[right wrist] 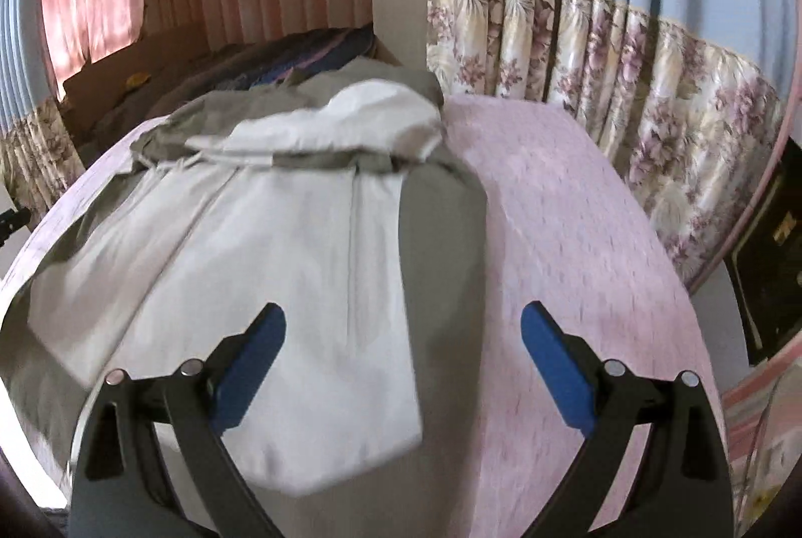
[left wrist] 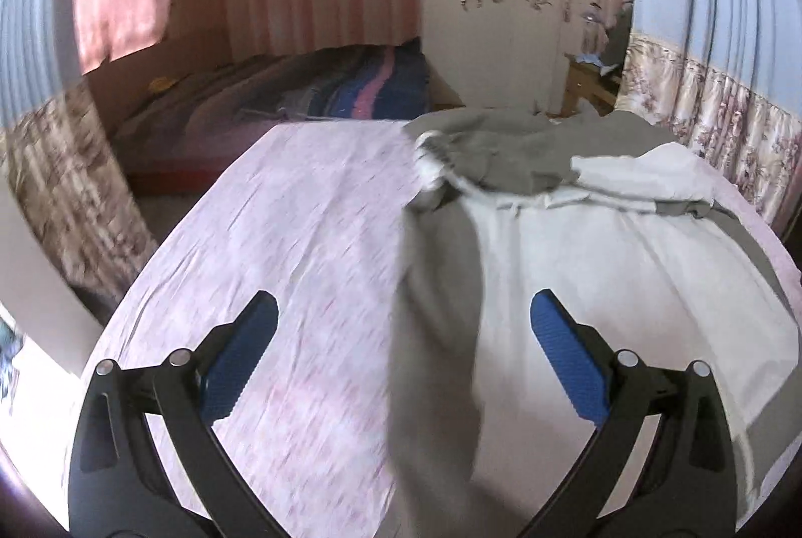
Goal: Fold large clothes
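Garment (left wrist: 576, 267) of grey and white cloth lies spread on a tabletop (left wrist: 301, 237) covered in pink patterned fabric, with its bunched hood end at the far side and its long body running toward both cameras. In the left wrist view the left tool (left wrist: 403, 357) hangs above the garment's left edge with its blue-padded fingers (left wrist: 240, 367) spread wide, grasping nothing; one finger is over the pink cover, the other over the white cloth. In the right wrist view the right tool (right wrist: 403, 362) is likewise released, straddling the garment's (right wrist: 280, 247) right edge where a grey strip meets the tabletop (right wrist: 576, 237). Both views are motion-blurred. Floral curtains (right wrist: 626, 86) hang just beyond the tabletop, and a bed (left wrist: 301, 97) with dark striped bedding stands farther back by a white wardrobe (left wrist: 501, 11).
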{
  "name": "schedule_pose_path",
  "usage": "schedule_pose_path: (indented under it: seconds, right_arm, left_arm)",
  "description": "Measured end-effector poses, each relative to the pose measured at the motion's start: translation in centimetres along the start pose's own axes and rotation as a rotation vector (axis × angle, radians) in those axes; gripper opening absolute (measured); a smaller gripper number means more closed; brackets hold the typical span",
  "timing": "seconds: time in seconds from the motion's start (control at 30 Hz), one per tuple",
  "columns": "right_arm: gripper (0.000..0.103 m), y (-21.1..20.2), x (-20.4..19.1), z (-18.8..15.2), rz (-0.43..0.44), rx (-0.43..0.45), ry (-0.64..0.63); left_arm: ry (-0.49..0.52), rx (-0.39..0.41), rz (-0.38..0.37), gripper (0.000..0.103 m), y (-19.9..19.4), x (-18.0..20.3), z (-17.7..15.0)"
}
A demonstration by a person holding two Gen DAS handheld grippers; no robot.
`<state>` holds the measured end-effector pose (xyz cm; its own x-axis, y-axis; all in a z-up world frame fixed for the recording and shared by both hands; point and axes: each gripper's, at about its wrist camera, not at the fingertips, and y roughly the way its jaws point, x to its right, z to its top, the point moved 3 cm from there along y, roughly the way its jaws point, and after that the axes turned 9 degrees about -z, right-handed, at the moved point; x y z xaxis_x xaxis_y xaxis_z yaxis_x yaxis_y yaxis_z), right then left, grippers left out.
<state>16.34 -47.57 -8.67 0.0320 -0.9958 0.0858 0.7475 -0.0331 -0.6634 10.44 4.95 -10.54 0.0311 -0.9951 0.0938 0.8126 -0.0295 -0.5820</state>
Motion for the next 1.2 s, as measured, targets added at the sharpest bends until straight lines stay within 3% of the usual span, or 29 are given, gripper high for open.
schedule_pose_path:
  seconds: [0.17,0.37,0.57,0.77,1.03,1.2]
  right_arm:
    - [0.095,-1.8,0.1,-3.3,-0.03,0.011,-0.003]
    - [0.095,-4.3,0.5,-5.6,0.001,0.006,0.042]
    - [0.095,-6.1,1.7,-7.4,0.003,0.019,0.056]
    - [0.095,-5.6,2.5,-8.2,0.003,0.0,0.069]
    - [0.095,-3.3,1.7,-8.2,0.016,-0.029,0.064]
    - [0.095,-3.0,1.4,-10.3,0.019,-0.055,0.058]
  left_arm:
    - [0.041,0.001,0.003,0.1,-1.3,-0.2,-3.3]
    - [0.063,0.009,-0.042,0.1,-3.3,0.3,-5.2]
    - [0.017,-0.008,-0.053,0.1,-4.6,-1.0,-7.1]
    - [0.036,-0.032,-0.054,0.1,-5.0,-0.9,-8.6]
    - [0.024,-0.091,-0.106,0.1,-1.9,1.4,-8.8]
    - [0.027,-0.118,-0.124,0.1,-1.5,1.4,-10.0]
